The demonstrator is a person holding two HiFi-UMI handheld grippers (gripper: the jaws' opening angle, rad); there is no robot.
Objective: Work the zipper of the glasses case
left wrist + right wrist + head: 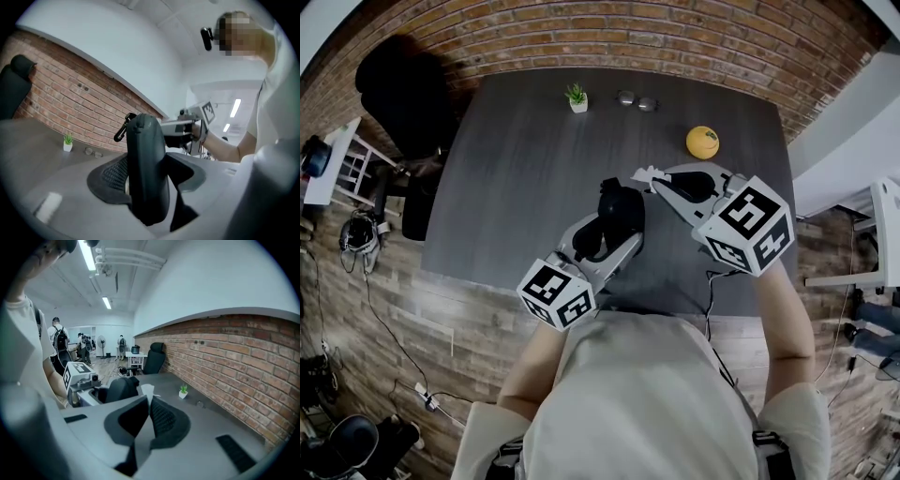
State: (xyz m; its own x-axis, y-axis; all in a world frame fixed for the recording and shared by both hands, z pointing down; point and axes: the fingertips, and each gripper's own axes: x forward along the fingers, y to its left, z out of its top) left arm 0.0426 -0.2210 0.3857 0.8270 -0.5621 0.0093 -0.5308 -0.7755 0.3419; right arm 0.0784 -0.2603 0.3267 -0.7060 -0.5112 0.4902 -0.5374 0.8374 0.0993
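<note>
The glasses case [621,204] is black and is held above the near part of the counter [506,178], in front of the person. It stands upright between the fingers [112,177] of the left gripper [614,236], which are closed on its lower half from both sides. At the top end of the case a small black clip [121,131] is hanging.

The right gripper [652,178] is just beside the case, on its right, and points toward its upper end. I cannot tell if it touches the case. Its fingers [165,420] are almost together, with a small white piece [147,391] held between them that sticks out past the tips. What this piece is, I cannot make out.

Farther back on the dark grey counter, well apart from the case, there are a small potted plant [577,97], a pair of glasses [637,100] near it, and a round yellow fruit [702,142] more to the right. Behind the counter is a brick wall [609,37]. At the far left corner a black chair [398,94] stands on the wooden floor [356,309].
</note>
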